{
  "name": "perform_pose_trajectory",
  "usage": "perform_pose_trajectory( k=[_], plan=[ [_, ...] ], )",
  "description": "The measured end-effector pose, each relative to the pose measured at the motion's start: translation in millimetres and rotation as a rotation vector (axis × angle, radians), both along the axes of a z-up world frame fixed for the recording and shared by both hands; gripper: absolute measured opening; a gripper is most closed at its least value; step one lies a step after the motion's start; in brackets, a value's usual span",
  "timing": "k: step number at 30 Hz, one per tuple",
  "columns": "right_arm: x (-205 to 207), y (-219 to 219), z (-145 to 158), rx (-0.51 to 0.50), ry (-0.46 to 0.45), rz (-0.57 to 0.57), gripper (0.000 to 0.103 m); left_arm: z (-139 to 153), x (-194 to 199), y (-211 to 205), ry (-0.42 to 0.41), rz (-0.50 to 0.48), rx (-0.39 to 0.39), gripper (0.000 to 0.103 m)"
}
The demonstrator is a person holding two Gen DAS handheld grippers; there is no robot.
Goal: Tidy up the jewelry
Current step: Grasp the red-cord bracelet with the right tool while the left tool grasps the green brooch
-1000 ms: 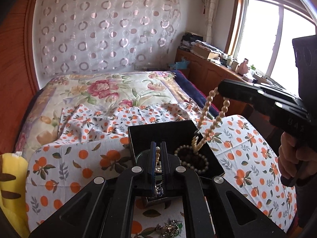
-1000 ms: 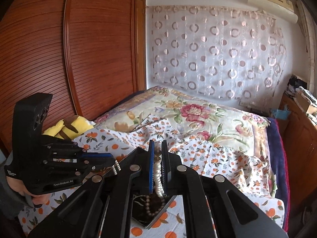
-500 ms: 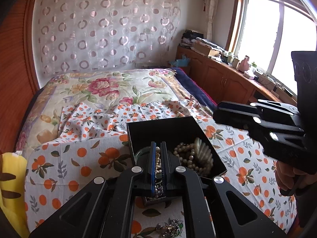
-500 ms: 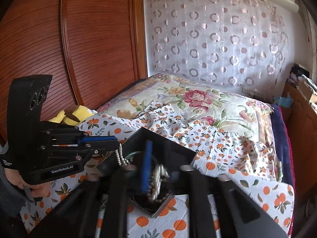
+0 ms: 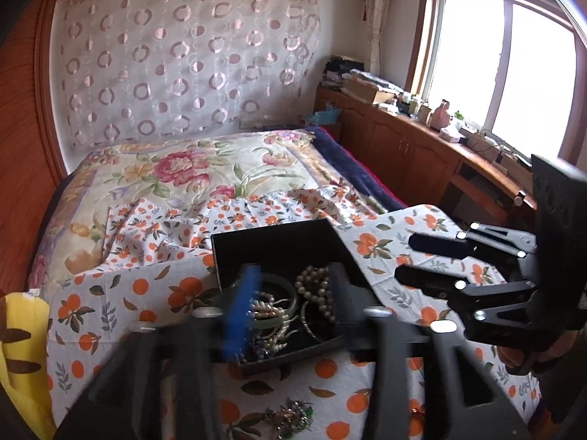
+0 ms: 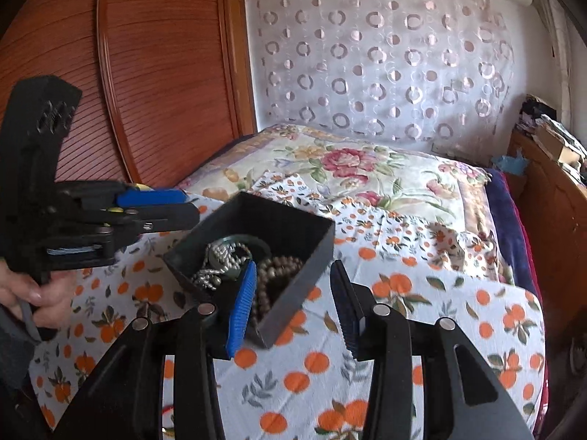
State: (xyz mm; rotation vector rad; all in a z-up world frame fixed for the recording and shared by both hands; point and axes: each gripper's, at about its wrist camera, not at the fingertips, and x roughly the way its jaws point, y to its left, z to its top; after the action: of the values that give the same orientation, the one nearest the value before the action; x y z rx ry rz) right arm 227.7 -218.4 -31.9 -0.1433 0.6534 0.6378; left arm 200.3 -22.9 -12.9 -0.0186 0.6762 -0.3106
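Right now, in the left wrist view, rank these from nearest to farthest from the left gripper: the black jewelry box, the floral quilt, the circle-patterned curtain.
1. black jewelry box, directly beneath the left gripper, whose jaws are opening.
2. floral quilt, beyond the box, mid-bed.
3. circle-patterned curtain, on the far wall.

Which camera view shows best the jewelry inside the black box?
The left wrist view: it looks into the black box, showing the pearl strands and a green bangle separately. In the right wrist view, the jewelry is partly hidden by the box wall and a blue gripper finger.
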Motion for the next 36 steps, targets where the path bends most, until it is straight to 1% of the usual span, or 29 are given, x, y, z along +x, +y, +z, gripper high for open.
perform_pose_trajectory(
  k=[4,5,7,9,14,19,22,26,27,28,29,30,31,32,33,36],
  plan=[
    [-14,-7,-9,-0.006,0.015,0.002,0.045,0,-13,1,0.004,0.006,0.009,0.049],
    [-18,-8,-11,-0.009,0.022,0.006,0.045,-1,-18,3,0.005,0.010,0.016,0.050],
    [-28,-9,-18,-0.020,0.037,0.018,0.045,-4,-25,5,0.005,0.015,0.032,0.055],
    [-39,-9,-25,-0.031,0.052,0.030,0.045,-10,-36,8,0.012,0.022,0.052,0.057],
    [-63,0,-46,-0.048,0.107,0.051,0.045,-30,-55,16,0.049,0.034,0.089,0.057],
    [-80,10,-58,-0.060,0.131,0.085,0.044,-54,-64,27,0.125,0.046,0.095,0.057],
    [-88,16,-64,-0.097,0.140,0.117,0.043,-66,-69,30,0.161,0.031,0.114,0.057],
    [-99,23,-72,-0.157,0.145,0.149,0.043,-77,-74,28,0.187,0.016,0.122,0.057],
    [-101,23,-73,-0.163,0.146,0.154,0.041,-80,-75,28,0.195,0.014,0.118,0.057],
    [-102,24,-75,-0.174,0.148,0.156,0.034,-81,-75,28,0.202,0.012,0.115,0.057],
    [-102,24,-77,-0.182,0.147,0.156,0.033,-83,-75,27,0.206,0.009,0.111,0.057],
    [-102,23,-76,-0.185,0.141,0.155,0.026,-83,-74,25,0.209,0.007,0.111,0.057],
    [-102,23,-77,-0.191,0.136,0.154,0.015,-83,-73,25,0.210,0.004,0.112,0.057],
    [-101,23,-77,-0.191,0.136,0.157,0.013,-83,-72,23,0.210,0.001,0.114,0.057],
    [-99,22,-77,-0.187,0.139,0.158,0.008,-82,-71,21,0.209,-0.003,0.114,0.057],
    [-94,19,-77,-0.175,0.145,0.146,0.008,-79,-69,14,0.195,-0.018,0.118,0.057]
  ],
)
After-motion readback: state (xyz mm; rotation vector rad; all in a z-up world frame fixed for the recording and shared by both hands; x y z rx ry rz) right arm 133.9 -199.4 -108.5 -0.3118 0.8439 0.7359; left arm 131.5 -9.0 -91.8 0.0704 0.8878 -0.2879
